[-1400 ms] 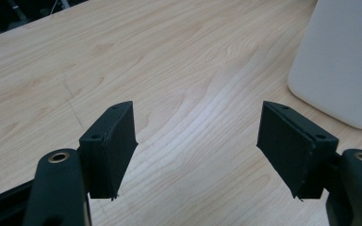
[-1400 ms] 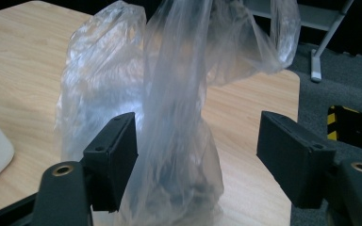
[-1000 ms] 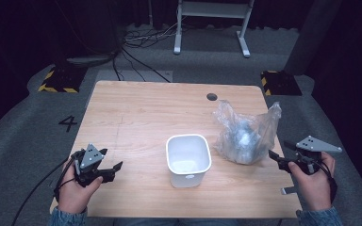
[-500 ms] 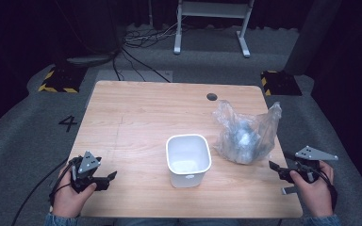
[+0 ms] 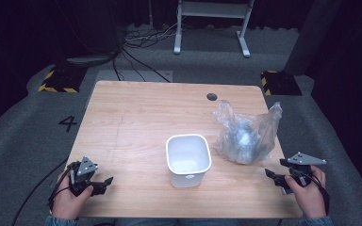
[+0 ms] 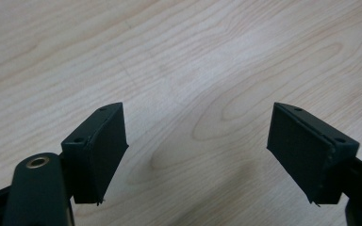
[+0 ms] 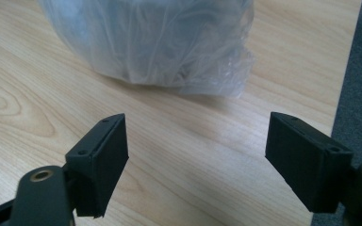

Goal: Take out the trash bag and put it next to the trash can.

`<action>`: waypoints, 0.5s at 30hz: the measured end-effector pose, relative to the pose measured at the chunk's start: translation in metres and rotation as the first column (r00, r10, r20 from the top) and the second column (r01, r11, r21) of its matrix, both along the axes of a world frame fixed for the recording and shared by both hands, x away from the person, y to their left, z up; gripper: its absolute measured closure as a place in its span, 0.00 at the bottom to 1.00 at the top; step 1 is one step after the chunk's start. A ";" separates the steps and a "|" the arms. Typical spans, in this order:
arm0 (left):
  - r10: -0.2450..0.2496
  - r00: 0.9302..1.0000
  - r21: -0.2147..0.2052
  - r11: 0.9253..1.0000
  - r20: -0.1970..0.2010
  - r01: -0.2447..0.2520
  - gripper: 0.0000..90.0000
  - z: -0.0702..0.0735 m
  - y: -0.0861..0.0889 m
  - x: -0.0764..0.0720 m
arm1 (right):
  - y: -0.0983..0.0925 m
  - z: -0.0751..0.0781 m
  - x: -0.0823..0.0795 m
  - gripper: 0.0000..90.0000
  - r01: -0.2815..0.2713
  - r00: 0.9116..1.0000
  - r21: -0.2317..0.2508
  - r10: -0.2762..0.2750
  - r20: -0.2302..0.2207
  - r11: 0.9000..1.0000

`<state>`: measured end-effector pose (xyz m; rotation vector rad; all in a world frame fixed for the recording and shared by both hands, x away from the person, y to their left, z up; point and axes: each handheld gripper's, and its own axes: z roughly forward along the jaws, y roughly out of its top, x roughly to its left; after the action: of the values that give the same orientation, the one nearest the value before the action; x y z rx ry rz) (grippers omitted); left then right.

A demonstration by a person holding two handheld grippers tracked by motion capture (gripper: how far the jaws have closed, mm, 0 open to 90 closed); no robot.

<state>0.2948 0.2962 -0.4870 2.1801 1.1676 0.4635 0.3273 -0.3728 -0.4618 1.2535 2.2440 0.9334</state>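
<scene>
A white plastic tub (image 5: 188,160) stands open and upright near the front middle of the wooden table (image 5: 132,122). To its right lies a crumpled clear plastic bag (image 5: 245,134) with something grey inside; it also shows as the bag (image 7: 155,42) just beyond my right jaws. At the front left corner my left gripper (image 5: 104,182) (image 6: 198,113) hovers low over bare wood. My right gripper (image 5: 271,175) (image 7: 197,120) is at the front right edge and points toward the bag. Both pairs of jaws have just been opening, with nothing between them.
A round cable hole (image 5: 211,96) sits at the table's far edge. Behind the table, on the grey carpet, are a white metal stand (image 5: 212,28), loose cables (image 5: 136,47) and two yellow-and-black blocks (image 5: 56,80).
Both hands have sunk toward the tabletop and drawn slightly toward the front edge. The tub and the bag have not moved.
</scene>
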 end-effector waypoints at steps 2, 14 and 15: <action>-0.008 1.000 0.012 1.000 -0.011 0.008 0.24 -0.004 0.003 0.001 | 0.001 -0.004 -0.001 0.26 -0.001 1.000 -0.004 0.001 -0.002 1.000; 0.005 0.999 -0.067 0.998 0.037 -0.002 0.15 -0.020 0.012 0.007 | 0.008 -0.030 0.002 0.25 -0.012 0.998 -0.007 0.011 -0.055 1.000; 0.005 0.999 -0.068 0.998 0.036 -0.002 0.15 -0.020 0.012 0.007 | 0.008 -0.032 0.003 0.25 -0.013 0.998 -0.008 0.013 -0.056 1.000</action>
<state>0.3017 0.3085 -0.5066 2.1030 1.1516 0.4563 0.3304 -0.3644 -0.4939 1.2777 2.2995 0.9031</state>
